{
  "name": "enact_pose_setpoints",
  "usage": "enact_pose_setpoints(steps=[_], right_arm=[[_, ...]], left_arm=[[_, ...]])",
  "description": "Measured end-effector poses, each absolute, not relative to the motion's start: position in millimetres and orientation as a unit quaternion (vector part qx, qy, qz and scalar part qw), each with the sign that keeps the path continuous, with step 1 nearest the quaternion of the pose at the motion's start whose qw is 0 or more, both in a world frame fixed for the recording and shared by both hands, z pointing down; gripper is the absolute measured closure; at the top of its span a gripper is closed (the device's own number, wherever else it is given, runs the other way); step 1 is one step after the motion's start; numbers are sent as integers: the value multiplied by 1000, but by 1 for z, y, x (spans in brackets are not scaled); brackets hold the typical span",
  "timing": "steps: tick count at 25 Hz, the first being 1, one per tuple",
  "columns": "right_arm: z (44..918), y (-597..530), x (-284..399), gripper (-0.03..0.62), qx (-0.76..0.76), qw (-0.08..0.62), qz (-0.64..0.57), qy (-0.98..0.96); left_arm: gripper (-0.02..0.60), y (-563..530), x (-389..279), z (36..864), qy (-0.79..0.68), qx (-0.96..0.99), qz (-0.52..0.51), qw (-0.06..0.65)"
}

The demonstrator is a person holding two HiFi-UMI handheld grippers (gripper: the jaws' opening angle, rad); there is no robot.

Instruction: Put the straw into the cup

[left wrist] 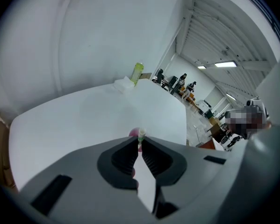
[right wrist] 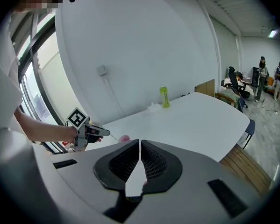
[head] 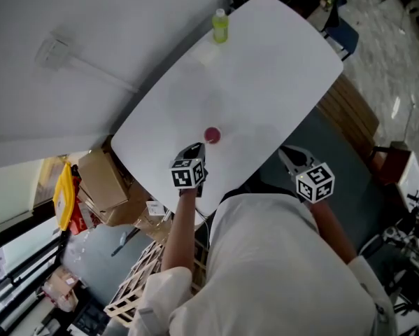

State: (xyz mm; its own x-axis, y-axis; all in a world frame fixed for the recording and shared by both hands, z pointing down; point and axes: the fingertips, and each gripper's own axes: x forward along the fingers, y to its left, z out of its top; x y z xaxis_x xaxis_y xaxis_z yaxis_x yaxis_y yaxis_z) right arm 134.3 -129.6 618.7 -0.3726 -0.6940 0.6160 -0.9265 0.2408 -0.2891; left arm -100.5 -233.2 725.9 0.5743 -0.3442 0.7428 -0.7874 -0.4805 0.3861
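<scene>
Just short of the pink cup (head: 212,135), my left gripper (left wrist: 140,143) pinches the straw (left wrist: 141,135). Next, I judge, I must line it over the cup's mouth and lower it (my right gripper (right wrist: 139,146), jaws pressed together and empty, waits well away from the cup).

A white short-sleeved shirt (head: 279,257). Beyond the shirt, the left gripper (head: 195,149) and right gripper (head: 288,153) are grey, with dark ribbed pads (left wrist: 123,158) and black-and-white marker cubes (head: 188,174).

Green bottle (head: 220,26) — far table (head: 279,68) edge
</scene>
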Motion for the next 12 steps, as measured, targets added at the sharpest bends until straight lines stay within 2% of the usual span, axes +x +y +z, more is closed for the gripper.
enact_pose_setpoints(steps=[4, 12], right_arm=[[618, -133, 134, 556, 533, 188, 316, -762], [616, -138, 121, 556, 525, 207, 309, -766]], left_arm=[[552, -236, -101, 729, -347, 808, 289, 377], [502, -236, -104, 730, -340, 814, 266, 389]])
